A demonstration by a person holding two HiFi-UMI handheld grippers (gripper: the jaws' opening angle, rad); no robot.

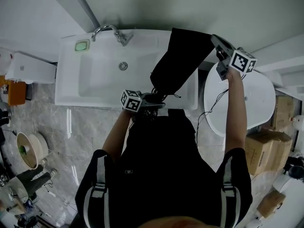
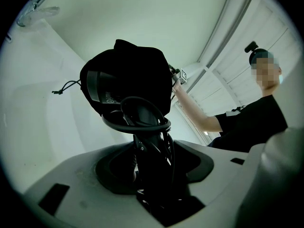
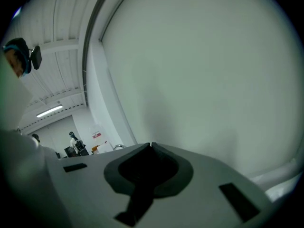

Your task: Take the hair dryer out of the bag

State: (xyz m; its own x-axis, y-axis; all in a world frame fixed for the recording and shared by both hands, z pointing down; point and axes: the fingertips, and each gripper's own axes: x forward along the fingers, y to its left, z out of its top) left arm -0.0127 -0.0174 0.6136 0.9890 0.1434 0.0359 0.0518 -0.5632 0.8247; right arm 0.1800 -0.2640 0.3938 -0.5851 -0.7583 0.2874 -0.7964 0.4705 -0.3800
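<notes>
Hair dryer (image 2: pixel 148 144) is half out. The left gripper (image 1: pixel 153 103) clamps its handle and cord above the sink (image 1: pixel 95 82), with the head still inside the bag (image 1: pixel 180 61). The right gripper (image 1: pixel 218 44), jaws together, seems to pinch the bag's far end. The bag has yet to slide clear.

Head cam sits above the person and faces steeply down past the shoulders onto the sink (image 1: pixel 71 87). It is the widest and farthest view.

Left gripper (image 1: pixel 153 102) cam looks along its jaws at very close range. The hair dryer (image 2: pixel 147 127) and bag (image 2: pixel 137 75) fill its centre, with the right gripper (image 2: pixel 176 75) and raised arm (image 2: pixel 199 115) behind them. The head view shares all of these.

Right gripper cam looks along its jaws onto a near bare wall (image 3: pixel 213 70), with the room far off at left. Its left edge catches the head camera (image 3: pixel 35 57), as the left gripper view also does.
</notes>
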